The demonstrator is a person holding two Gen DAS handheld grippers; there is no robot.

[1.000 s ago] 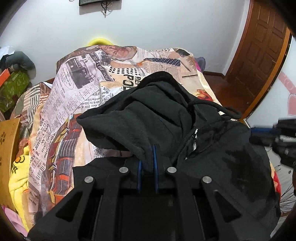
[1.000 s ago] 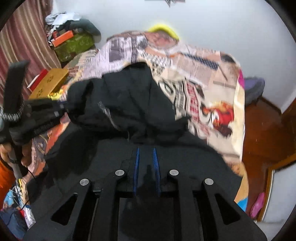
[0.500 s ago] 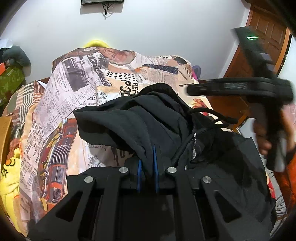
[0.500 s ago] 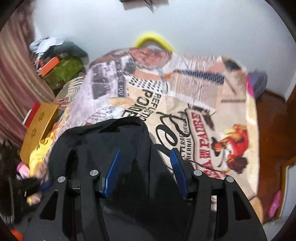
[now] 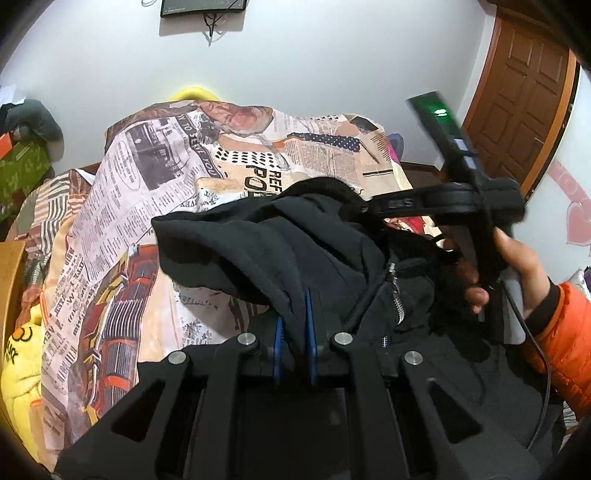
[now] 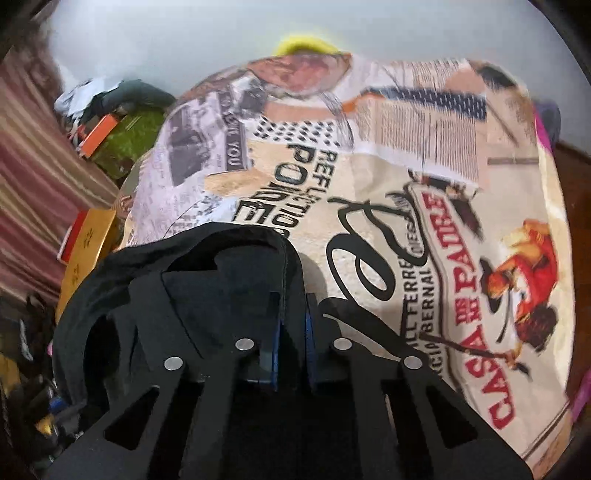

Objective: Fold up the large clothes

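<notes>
Right gripper (image 6: 291,332) closed since half a second ago: blue pads, then spread wide over bare fabric, now pinched on the stitched edge of the hoodie (image 6: 207,280). Also swung further across in the left wrist view, now reaching over the garment's far side, held in a bare hand (image 5: 517,273) with an orange sleeve (image 5: 569,332) behind it.

Left gripper (image 5: 293,332): unchanged, narrow, clamped on a fold of the hoodie (image 5: 295,251); black cloth bunched between the blue pads (image 5: 277,343).

Hoodie: black, zipped front, silver zipper (image 5: 397,295) visible right of the left gripper. Lying crumpled on the near part of the bed, one flap lifted and hanging over the left pads. Drawcord (image 5: 439,245) looped near the right hand.

Bedspread (image 6: 406,221): newspaper and poster print, covering the bed under the hoodie; far half uncovered. Red "CASA" lettering and a figure in red at right in the right wrist view.

Surroundings: white wall (image 5: 332,66) behind the bed; wooden door (image 5: 524,96) at right; dark mounted item (image 5: 203,7) high on the wall, cable hanging below. Yellow object (image 5: 194,94) peeking over the bed's far edge. Yellow plush (image 5: 18,354) at the left side. Green box (image 6: 129,136) with orange item on top, striped curtain (image 6: 33,166), and yellow box (image 6: 88,240) at left. Right wrist view blurred; finer detail not legible.
</notes>
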